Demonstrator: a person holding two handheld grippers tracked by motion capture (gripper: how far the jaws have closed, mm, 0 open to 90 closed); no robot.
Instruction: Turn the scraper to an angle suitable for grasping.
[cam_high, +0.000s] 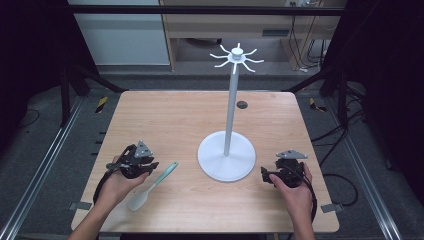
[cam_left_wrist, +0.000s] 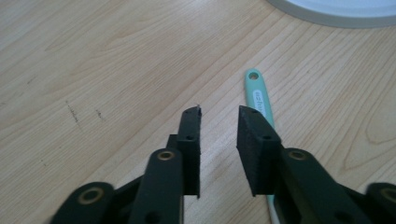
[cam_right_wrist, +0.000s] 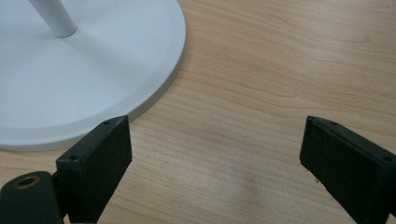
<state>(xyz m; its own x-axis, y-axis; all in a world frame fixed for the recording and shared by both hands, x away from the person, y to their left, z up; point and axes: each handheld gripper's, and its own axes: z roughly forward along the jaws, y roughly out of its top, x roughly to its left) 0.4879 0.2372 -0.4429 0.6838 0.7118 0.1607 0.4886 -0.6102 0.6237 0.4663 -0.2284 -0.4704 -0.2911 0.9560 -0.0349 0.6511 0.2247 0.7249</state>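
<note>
1. High view: The spatula (cam_high: 155, 184) lies flat near the table's (cam_high: 170, 115) front-left corner, with its handle slanting toward the white stand (cam_high: 226, 159) in the middle and its pale head toward the front edge. Your left gripper (cam_high: 151, 166) sits just left of the handle. Your right gripper (cam_high: 265, 175) rests near the front-right corner, just beside the stand's base.

2. Left gripper view: Your left gripper (cam_left_wrist: 218, 116) has its jaws released with a narrow gap and grasps nothing. Bare table (cam_left_wrist: 93, 70) shows between them. The spatula's (cam_left_wrist: 258, 95) mint handle runs under and past one jaw, not between the two. I'd judge you need to spread the jaws, shift sideways until the handle is centred in the gap, and then clench low on it. Keep clear of the hanging hole at the tip, which should stay free for a hook.

3. Right gripper view: Your right gripper (cam_right_wrist: 215, 140) is spread wide and empty over bare table (cam_right_wrist: 280, 56). The rim of the stand's (cam_right_wrist: 93, 70) base lies right by one jaw. From there it could steady the base if the stand rocks.

4. Surface and room: The table is pale wood, smooth and uncluttered. The hooks (cam_high: 236, 56) fan out at the top of the stand's pole. Beyond the far edge are grey floor (cam_high: 150, 82), dark frame legs, cables and a wooden cabinet (cam_high: 225, 25).
</note>
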